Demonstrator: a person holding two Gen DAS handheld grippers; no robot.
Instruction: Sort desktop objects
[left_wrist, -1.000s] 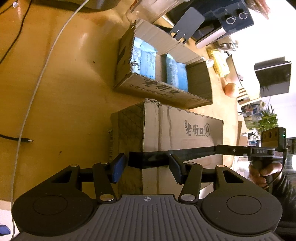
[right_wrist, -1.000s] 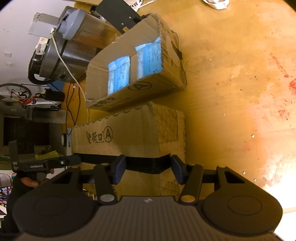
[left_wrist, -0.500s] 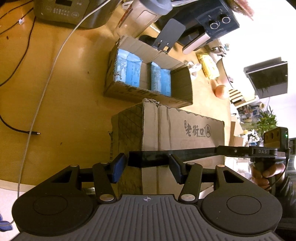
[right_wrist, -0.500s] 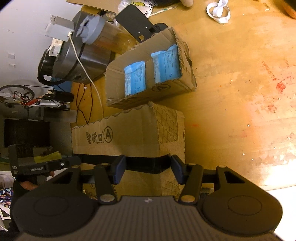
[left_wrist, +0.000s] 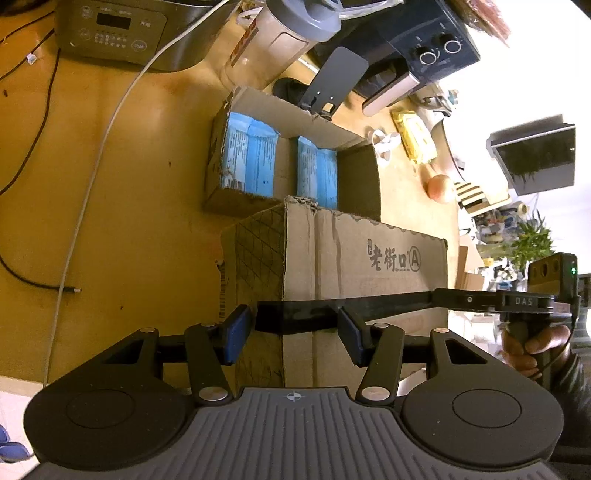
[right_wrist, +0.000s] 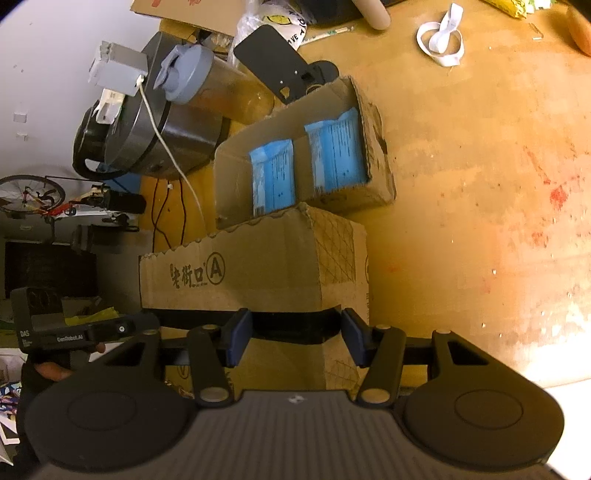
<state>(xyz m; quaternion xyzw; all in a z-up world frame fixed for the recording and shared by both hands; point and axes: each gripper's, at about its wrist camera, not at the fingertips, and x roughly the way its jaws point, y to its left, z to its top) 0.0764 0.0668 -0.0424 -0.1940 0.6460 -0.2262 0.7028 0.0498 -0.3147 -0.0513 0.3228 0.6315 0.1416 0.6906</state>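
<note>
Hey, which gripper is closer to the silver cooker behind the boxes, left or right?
Left. The left gripper grips the printed cardboard box at the end toward the silver cooker; the right gripper grips the opposite end, farther from it.

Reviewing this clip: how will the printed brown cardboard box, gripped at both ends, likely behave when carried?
The printed brown cardboard box has creased, torn edges, so its walls probably flex. The left gripper and right gripper pinch only thin edges, so it may sag or slip. Its weight is unclear.
</note>
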